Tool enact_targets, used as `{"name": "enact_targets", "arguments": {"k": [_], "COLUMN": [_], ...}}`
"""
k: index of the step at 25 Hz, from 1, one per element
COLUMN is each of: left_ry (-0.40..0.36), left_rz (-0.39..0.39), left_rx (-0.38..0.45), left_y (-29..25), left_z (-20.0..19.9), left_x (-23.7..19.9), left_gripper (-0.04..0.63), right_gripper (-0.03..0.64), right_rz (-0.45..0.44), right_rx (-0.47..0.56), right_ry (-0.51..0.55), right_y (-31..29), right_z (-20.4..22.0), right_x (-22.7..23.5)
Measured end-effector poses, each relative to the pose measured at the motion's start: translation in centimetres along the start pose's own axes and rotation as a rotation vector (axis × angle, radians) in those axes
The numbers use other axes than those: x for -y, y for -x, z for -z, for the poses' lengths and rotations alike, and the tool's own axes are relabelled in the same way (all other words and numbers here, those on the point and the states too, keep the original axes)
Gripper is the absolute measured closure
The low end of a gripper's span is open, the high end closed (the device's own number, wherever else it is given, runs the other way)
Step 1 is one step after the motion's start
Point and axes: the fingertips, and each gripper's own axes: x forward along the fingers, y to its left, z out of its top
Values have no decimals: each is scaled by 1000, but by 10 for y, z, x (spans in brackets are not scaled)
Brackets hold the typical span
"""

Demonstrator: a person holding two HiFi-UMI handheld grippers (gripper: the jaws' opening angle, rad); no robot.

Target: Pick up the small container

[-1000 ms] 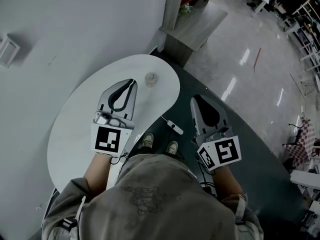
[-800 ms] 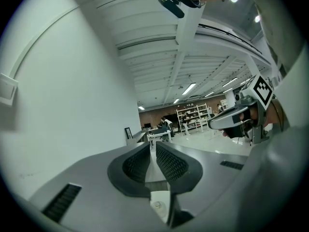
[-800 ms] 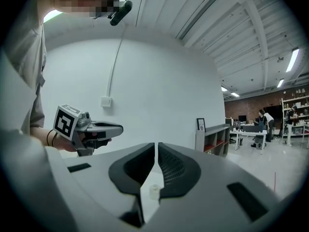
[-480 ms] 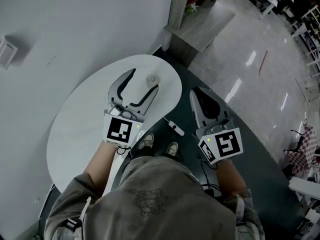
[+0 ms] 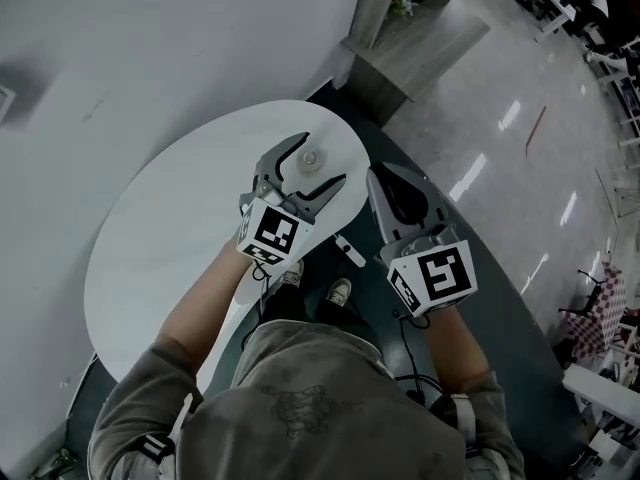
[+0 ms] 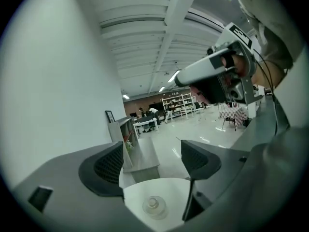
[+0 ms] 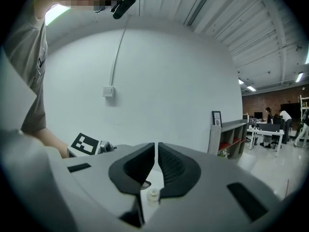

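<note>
The small clear container (image 5: 311, 158) stands near the far edge of the white oval table (image 5: 180, 228). My left gripper (image 5: 321, 159) reaches over the table with its jaws opening wide. The container sits between the two fingers and touches neither. In the left gripper view the container (image 6: 154, 206) lies low between the dark pads (image 6: 108, 166), on the tabletop (image 6: 166, 190). My right gripper (image 5: 377, 175) is shut and empty, hovering just right of the table's edge. In the right gripper view its shut jaws (image 7: 157, 151) stand above the container (image 7: 153, 195).
A grey low shelf unit (image 5: 415, 48) stands beyond the table against the white wall (image 5: 150, 48). A small white device on a cable (image 5: 348, 251) lies on the dark floor near the person's shoes (image 5: 340, 291). Glossy open floor (image 5: 520, 168) spreads to the right.
My left gripper moved forward and right across the table and its jaws went from shut to wide open, now flanking the container. The right gripper shifted slightly forward, still shut.
</note>
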Motion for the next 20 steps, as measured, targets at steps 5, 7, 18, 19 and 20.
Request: {"name": "enact_targets", "arguments": {"k": [5,7,18,19,20], "left_ry": [48,69,160,165,169], "left_rz": [20,24,81,89,96], "left_rx": [-69,-107,-235,-244,-254], "left_y": [-26,-36,-81,-85,-88], "left_z": [49,68,163,171,178], "left_x": [1,0,4,4,5], "left_gripper": [242,242,239,239,239], "right_gripper": [577,576,577,576,575], "right_rz": [-31,-40,-97,-102,-106], "right_rx": [-18,-29,-99,-104,-109], "right_ry": [-11,-20,-47,-46,-44], "right_y": [-20,-29,-73,-77,-80], "right_z": [21,32,101,107,113], "right_x": [1,3,7,8,8]}}
